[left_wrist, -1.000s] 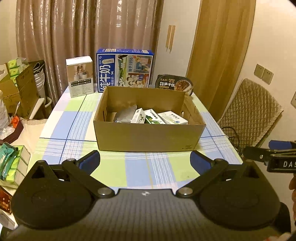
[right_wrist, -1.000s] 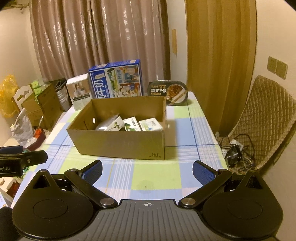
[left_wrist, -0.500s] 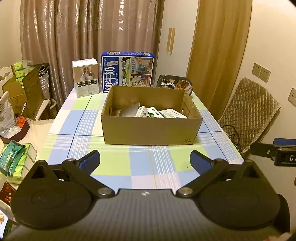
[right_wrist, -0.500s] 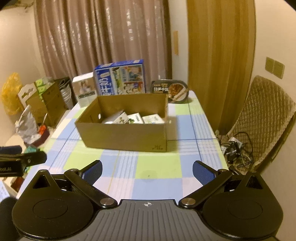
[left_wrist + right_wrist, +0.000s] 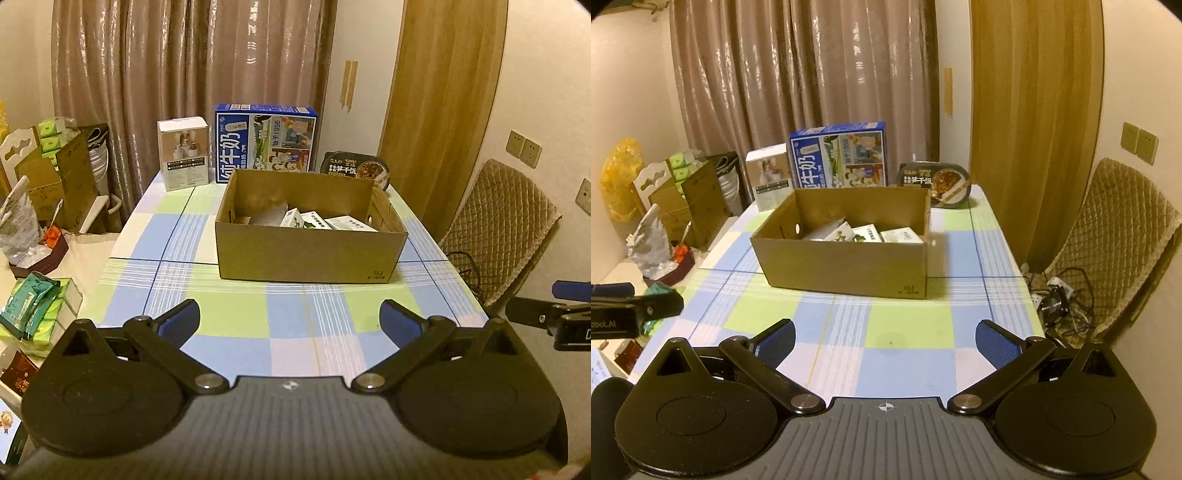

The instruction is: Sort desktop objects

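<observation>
Now that both have drawn back from the cardboard box point(image 5: 310, 254) mid-tabletop point(image 5: 236, 314), left hand-held gripper point(image 5: 290, 319) and right hand-held gripper point(image 5: 885, 339) gape empty; small packets point(image 5: 314, 220) lie boxed, sorting seemingly done

Left gripper point(image 5: 290, 317) wide open, empty, over checked table point(image 5: 236, 325).
Cardboard box point(image 5: 310, 254) ahead w/ small packs point(image 5: 314, 219) inside; milk carton point(image 5: 266, 142), white box point(image 5: 183, 153), meal bowl point(image 5: 356, 171) behind it. Right gripper point(image 5: 554, 314) at right edge.

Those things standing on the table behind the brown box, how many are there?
3: a white carton on the left, a big blue milk carton in the middle, a black meal tray on the right. The cardboard box may hide more.
</observation>
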`<state>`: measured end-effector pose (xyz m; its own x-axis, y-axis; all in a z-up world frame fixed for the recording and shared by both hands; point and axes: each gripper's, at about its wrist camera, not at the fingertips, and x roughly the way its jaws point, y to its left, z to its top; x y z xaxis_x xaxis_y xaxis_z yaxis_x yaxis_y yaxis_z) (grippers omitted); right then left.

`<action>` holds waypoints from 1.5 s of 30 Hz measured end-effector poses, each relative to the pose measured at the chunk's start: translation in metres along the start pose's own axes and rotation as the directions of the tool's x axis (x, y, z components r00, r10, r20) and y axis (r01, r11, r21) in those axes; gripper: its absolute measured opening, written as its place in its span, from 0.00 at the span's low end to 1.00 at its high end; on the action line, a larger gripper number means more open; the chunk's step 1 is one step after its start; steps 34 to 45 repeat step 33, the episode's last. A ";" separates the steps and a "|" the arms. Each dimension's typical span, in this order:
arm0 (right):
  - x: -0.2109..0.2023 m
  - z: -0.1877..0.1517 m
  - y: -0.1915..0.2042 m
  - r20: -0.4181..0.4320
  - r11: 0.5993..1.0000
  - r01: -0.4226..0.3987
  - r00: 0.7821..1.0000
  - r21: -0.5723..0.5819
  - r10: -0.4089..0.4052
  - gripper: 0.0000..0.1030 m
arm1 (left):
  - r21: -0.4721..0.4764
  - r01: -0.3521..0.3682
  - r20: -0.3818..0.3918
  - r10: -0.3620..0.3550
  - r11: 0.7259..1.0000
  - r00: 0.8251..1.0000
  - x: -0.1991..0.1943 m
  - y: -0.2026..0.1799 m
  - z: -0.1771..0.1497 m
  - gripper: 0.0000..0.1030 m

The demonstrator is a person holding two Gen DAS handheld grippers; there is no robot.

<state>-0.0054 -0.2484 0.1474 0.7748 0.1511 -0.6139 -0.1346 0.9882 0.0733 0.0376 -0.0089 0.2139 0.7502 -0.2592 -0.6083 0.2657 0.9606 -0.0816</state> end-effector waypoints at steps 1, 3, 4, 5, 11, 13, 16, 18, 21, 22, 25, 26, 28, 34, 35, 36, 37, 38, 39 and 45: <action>0.000 0.001 0.001 0.002 1.000 0.000 1.000 -0.002 0.000 0.98 | 0.001 -0.002 -0.001 0.002 1.000 1.000 0.000 0.000 0.000 0.99; -0.001 0.001 0.002 0.006 1.000 0.000 1.000 -0.006 0.000 0.98 | 0.002 -0.002 -0.005 0.002 1.000 1.000 0.000 0.000 -0.001 0.99; -0.002 0.001 0.001 0.007 1.000 -0.001 1.000 -0.005 0.001 0.98 | 0.001 -0.002 -0.007 0.002 1.000 1.000 0.000 0.000 -0.002 0.99; -0.002 0.001 0.000 0.008 1.000 -0.001 1.000 -0.002 0.001 0.98 | 0.001 -0.003 -0.008 0.003 1.000 1.000 0.000 0.000 -0.002 0.99; -0.002 0.002 -0.004 0.012 1.000 0.000 1.000 0.012 0.000 0.98 | 0.002 -0.001 -0.009 0.001 1.000 1.000 0.002 -0.001 -0.002 0.99; -0.001 0.003 -0.004 0.012 1.000 0.000 1.000 0.009 0.000 0.98 | 0.006 0.001 -0.013 -0.001 1.000 1.000 0.002 -0.002 -0.003 0.99; -0.002 0.002 -0.006 0.010 1.000 0.000 1.000 0.012 0.000 0.98 | 0.010 0.004 -0.015 -0.004 1.000 1.000 0.003 -0.004 -0.004 0.99; -0.002 0.002 -0.007 0.010 1.000 0.003 1.000 0.014 -0.003 0.98 | 0.012 0.006 -0.016 -0.006 1.000 1.000 0.004 -0.005 -0.003 0.99; -0.002 0.002 -0.008 0.009 1.000 0.005 1.000 0.018 -0.006 0.98 | 0.016 0.010 -0.015 -0.009 1.000 1.000 0.005 -0.006 -0.002 0.99; -0.001 0.002 -0.008 0.009 1.000 0.005 1.000 0.020 -0.005 0.98 | 0.017 0.011 -0.015 -0.011 1.000 1.000 0.005 -0.006 -0.002 0.99; -0.001 0.002 -0.008 0.007 1.000 0.002 1.000 0.021 -0.003 0.98 | 0.018 0.014 -0.018 -0.014 1.000 1.000 0.007 -0.007 -0.002 0.99; -0.001 0.002 -0.009 0.006 1.000 0.002 1.000 0.021 -0.002 0.98 | 0.019 0.015 -0.019 -0.014 1.000 1.000 0.007 -0.008 -0.002 0.99; 0.000 0.001 -0.009 0.005 1.000 0.001 1.000 0.020 -0.001 0.98 | 0.020 0.017 -0.020 -0.016 1.000 1.000 0.008 -0.008 -0.002 0.99; 0.003 0.000 -0.009 0.002 1.000 0.003 1.000 0.023 -0.003 0.98 | 0.017 0.029 -0.013 -0.029 0.999 0.999 0.010 -0.008 -0.003 0.99; 0.003 0.000 -0.009 0.002 1.000 0.003 1.000 0.023 -0.003 0.98 | 0.017 0.029 -0.013 -0.029 0.999 0.999 0.010 -0.008 -0.003 0.99; 0.003 0.000 -0.009 0.002 1.000 0.003 1.000 0.023 -0.003 0.98 | 0.017 0.029 -0.013 -0.029 0.999 0.999 0.010 -0.008 -0.003 0.99; 0.003 0.000 -0.009 0.002 1.000 0.003 1.000 0.023 -0.003 0.98 | 0.017 0.029 -0.013 -0.029 0.999 0.999 0.010 -0.008 -0.003 0.99; 0.003 0.000 -0.009 0.002 1.000 0.003 1.000 0.023 -0.003 0.98 | 0.017 0.029 -0.013 -0.029 0.999 0.999 0.010 -0.008 -0.003 0.99; 0.003 0.000 -0.009 0.002 1.000 0.003 1.000 0.023 -0.003 0.98 | 0.017 0.029 -0.013 -0.029 0.999 0.999 0.010 -0.008 -0.003 0.99; 0.003 0.000 -0.009 0.002 1.000 0.003 1.000 0.023 -0.003 0.98 | 0.017 0.029 -0.013 -0.029 0.999 0.999 0.010 -0.008 -0.003 0.99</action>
